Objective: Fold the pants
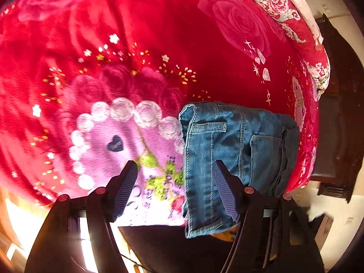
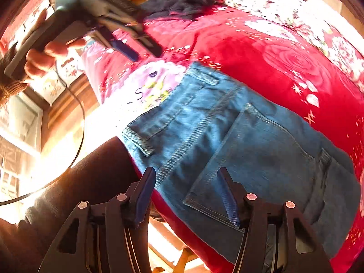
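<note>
1. at the bottom of the left wrist view, the left gripper (image 1: 176,163) is seen with its blue-padded fingers (image 1: 126,190) spread apart and nothing grasped between them.
2. at the bottom of the right wrist view, the right gripper (image 2: 185,171) is likewise seen released, its fingers (image 2: 228,199) spread above the denim with nothing clamped.
3. the folded blue jeans (image 1: 229,159) are found in the lower right of the left wrist view, laid as a compact bundle with a back pocket and belt loop facing up, near the blanket's edge.
4. the jeans are spread across the centre and right of the right wrist view.
5. the red floral blanket (image 1: 136,34) is seen under the jeans and filling the upper frame.
6. in the upper left of the right wrist view, the left gripper is held by a hand (image 2: 43,61) above the blanket, apart from the jeans.
</note>
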The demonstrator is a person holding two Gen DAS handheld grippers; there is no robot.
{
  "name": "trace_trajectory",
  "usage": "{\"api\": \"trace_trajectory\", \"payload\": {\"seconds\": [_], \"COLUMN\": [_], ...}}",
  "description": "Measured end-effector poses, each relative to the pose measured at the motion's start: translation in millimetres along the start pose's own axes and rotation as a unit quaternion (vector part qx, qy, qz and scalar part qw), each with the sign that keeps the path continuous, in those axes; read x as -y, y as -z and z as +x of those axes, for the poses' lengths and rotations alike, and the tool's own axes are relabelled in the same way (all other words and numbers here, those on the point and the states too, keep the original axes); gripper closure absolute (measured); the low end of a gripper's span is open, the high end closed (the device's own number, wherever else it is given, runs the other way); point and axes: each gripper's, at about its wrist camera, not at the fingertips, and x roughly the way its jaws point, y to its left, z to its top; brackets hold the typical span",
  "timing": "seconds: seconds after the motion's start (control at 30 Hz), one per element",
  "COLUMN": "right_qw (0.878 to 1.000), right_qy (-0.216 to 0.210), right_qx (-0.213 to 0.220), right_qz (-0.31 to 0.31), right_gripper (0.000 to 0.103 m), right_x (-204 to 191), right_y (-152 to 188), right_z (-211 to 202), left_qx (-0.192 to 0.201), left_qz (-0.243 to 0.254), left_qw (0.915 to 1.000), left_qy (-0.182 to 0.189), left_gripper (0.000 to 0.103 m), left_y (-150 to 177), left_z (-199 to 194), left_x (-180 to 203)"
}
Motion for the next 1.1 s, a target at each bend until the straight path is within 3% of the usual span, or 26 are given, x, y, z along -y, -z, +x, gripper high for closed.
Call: {"api": "trace_trajectory", "payload": {"seconds": [0.07,0.13,0.23,0.3,0.33,0.43,0.47,0.5,0.53,0.63,0.67,0.8,0.9,1.0,1.1], "right_qw": [0.999,0.997,0.992,0.988,0.986,0.980,0.979,0.979,0.981,0.995,0.997,0.997,0.991,0.979,0.958], "right_qy": [0.027,0.045,0.075,0.093,0.103,0.136,0.140,0.145,0.142,0.086,0.073,0.036,0.006,-0.014,-0.035], "right_qx": [-0.016,-0.030,-0.042,-0.046,-0.049,-0.049,-0.046,-0.045,-0.045,-0.013,0.000,0.046,0.082,0.109,0.121], "right_qz": [-0.029,-0.052,-0.096,-0.113,-0.117,-0.138,-0.140,-0.137,-0.126,-0.048,-0.026,0.042,0.107,0.174,0.256], "right_gripper": [0.044,0.043,0.036,0.035,0.035,0.037,0.040,0.057,0.069,0.088,0.089,0.093,0.094,0.095,0.096], "right_x": [-18.1,-31.3,-46.4,-48.8,-49.0,-52.4,-50.8,-47.6,-41.9,-15.7,-8.4,14.3,42.4,72.3,112.8], "right_y": [-1.6,-0.1,-1.0,-2.7,-4.2,-8.1,-9.5,-11.2,-13.4,-18.4,-17.4,-12.7,-4.6,15.7,46.6], "right_z": [11.4,21.1,32.7,39.8,44.4,56.9,59.4,61.0,60.8,39.9,30.8,2.6,-24.3,-48.7,-65.9], "left_qx": [-0.008,-0.012,-0.025,-0.031,-0.033,-0.036,-0.033,-0.031,-0.031,-0.016,-0.011,0.007,0.018,0.009,-0.007], "left_qz": [-0.033,-0.058,-0.051,-0.039,-0.033,-0.008,-0.001,0.005,0.007,0.002,-0.001,0.000,0.026,0.056,0.093], "left_qw": [0.9979,0.9947,0.9953,0.9958,0.9958,0.9952,0.9953,0.9954,0.9958,0.9958,0.9952,0.9928,0.9913,0.9888,0.9864], "left_qy": [0.054,0.084,0.078,0.077,0.079,0.090,0.092,0.091,0.086,0.090,0.097,0.120,0.128,0.138,0.135], "left_gripper": [0.035,0.035,0.035,0.029,0.020,0.021,0.036,0.047,0.066,0.079,0.083,0.083,0.083,0.083,0.083], "left_y": [-13.6,-25.8,-40.8,-47.1,-49.1,-52.3,-51.1,-50.3,-49.2,-43.9,-42.5,-37.4,-33.5,-33.1,-31.9], "left_z": [14.8,24.0,35.0,40.2,42.4,48.0,47.8,47.0,46.6,39.0,34.6,14.4,3.5,5.7,22.2], "left_x": [-6.7,-9.9,-3.8,3.9,8.5,22.9,28.3,31.7,34.8,37.4,38.6,57.7,91.0,135.2,186.8]}}
